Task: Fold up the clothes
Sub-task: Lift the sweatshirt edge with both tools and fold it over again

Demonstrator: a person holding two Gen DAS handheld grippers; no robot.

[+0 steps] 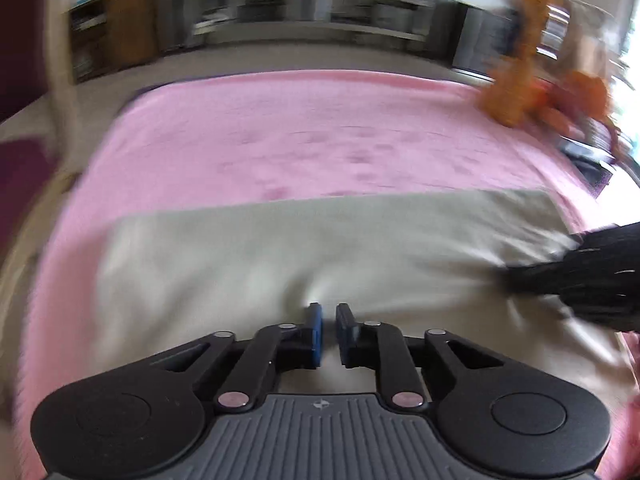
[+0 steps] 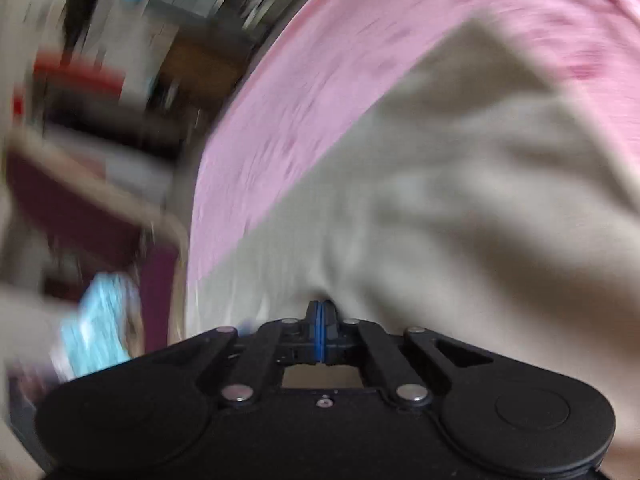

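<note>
Left gripper (image 1: 325, 316) hovering low over near part of beige garment (image 1: 280, 256); blue pads (image 1: 316, 328) standing slightly apart, narrow gap showing, cloth puckering just ahead of tips but not clearly pinched between them; right gripper (image 2: 322, 312) sitting at garment's near edge in right wrist view, pads pressed flat together, fold of beige cloth bunching right at tips; cannot tell whether cloth actually caught between pads; right gripper also poking in as black blurred shape at garment's right edge in left wrist view, touching fabric there.

Garment lying spread flat as wide rectangle, wrinkling toward both grippers; resting on pink blanket (image 1: 312, 128), which is showing beyond garment's far edge and along its left and right sides; faint darker pattern spotting blanket beyond garment.

Orange plush toy (image 1: 516, 92) sitting well beyond garment, at blanket's far right corner, blurred; grey shelving (image 1: 312, 8) and wooden cabinet (image 1: 128, 24) standing farther still past blanket's far edge, heavily motion-blurred; light blue object (image 2: 100, 320) blurring past left of garment in right wrist view, not identifiable.
</note>
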